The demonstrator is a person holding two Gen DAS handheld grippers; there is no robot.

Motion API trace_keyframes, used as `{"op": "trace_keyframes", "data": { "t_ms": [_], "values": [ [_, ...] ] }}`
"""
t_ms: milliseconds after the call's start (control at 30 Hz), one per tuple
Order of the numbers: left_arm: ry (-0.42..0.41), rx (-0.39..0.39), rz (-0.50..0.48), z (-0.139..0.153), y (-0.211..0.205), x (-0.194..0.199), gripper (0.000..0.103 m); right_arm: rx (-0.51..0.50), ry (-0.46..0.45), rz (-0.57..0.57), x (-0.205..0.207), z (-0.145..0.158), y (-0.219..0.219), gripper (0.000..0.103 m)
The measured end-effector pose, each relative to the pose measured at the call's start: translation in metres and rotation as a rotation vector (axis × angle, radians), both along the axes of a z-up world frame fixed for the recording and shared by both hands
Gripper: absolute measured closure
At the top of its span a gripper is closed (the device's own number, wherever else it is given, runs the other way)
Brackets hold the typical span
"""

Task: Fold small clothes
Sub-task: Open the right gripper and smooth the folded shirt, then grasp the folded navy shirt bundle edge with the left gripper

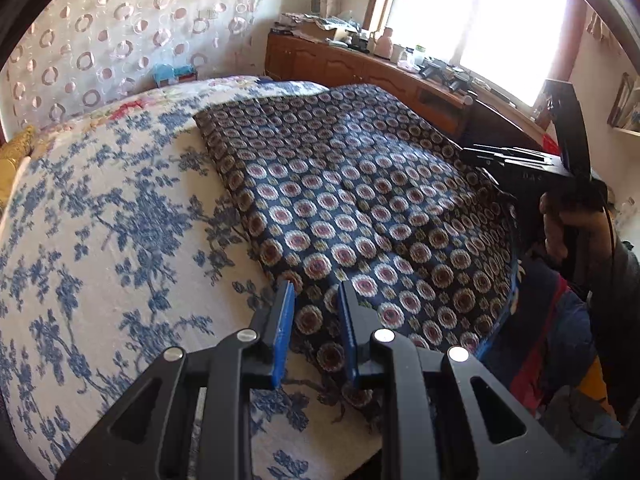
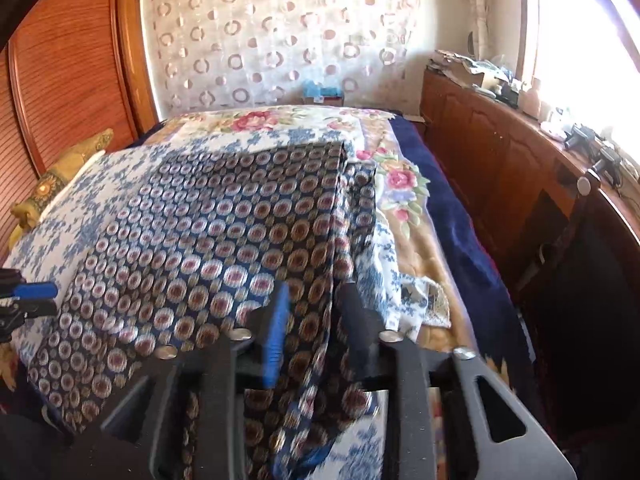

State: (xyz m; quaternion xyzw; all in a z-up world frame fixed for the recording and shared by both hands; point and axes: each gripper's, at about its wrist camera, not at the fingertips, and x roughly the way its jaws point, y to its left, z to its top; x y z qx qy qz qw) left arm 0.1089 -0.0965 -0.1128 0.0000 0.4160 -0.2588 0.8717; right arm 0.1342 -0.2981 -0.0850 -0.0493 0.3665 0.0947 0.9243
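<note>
The cloth [image 1: 360, 200], a dark patterned piece with round medallions, is lying across the bed [image 1: 100, 220], over a blue-and-white floral cover, folded at least once with a doubled edge showing along its right side in the right wrist view.

The left gripper [image 1: 316, 304] is hovering at the cloth's near left corner with its jaws partly apart; the fabric is showing between the blue pads, but whether they are touching it cannot be told. The right gripper [image 2: 316, 304] is straddling the cloth's right edge near the near corner, jaws likewise partly apart, with layers of fabric running between them and hanging down blurred below; it looks to be about to pinch or only loosely holding.

The risk, as I judge it, is lying in the stacked layers: closing on only the top one would be pulling the fold apart. The pads could also be catching the floral cover beneath and dragging it along. Uneven lifting by the two grippers would be skewing the next fold.
</note>
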Motion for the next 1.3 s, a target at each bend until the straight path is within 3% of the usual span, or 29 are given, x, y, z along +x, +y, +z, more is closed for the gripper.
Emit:
{"op": "trace_keyframes", "data": {
  "t_ms": [333,800,867,900,967,1100,1300],
  "values": [
    [0.065,0.026,-0.001,-0.014,0.001,-0.013,0.074,0.004,0.033,-0.015,-0.026,-0.015,-0.007,0.058],
    [0.076,0.002,0.002,-0.016,0.003,-0.029,0.074,0.006,0.106,-0.004,-0.043,-0.031,-0.016,0.050],
    [0.067,0.002,-0.014,-0.016,0.002,-0.031,0.079,0.001,0.128,0.002,-0.046,-0.036,-0.016,0.050],
    [0.070,0.000,-0.025,-0.017,0.001,-0.031,0.092,0.002,0.131,0.004,-0.047,-0.037,-0.016,0.050],
    [0.070,-0.020,-0.039,-0.018,0.001,-0.030,0.102,0.006,0.126,0.001,-0.051,-0.037,-0.016,0.049],
    [0.025,-0.034,-0.050,-0.008,-0.001,-0.031,0.103,0.014,0.101,-0.012,-0.053,-0.029,-0.016,0.049],
    [-0.084,-0.089,-0.037,0.032,-0.004,-0.021,0.103,0.014,0.012,-0.003,-0.058,0.001,-0.004,0.049]
  ]
}}
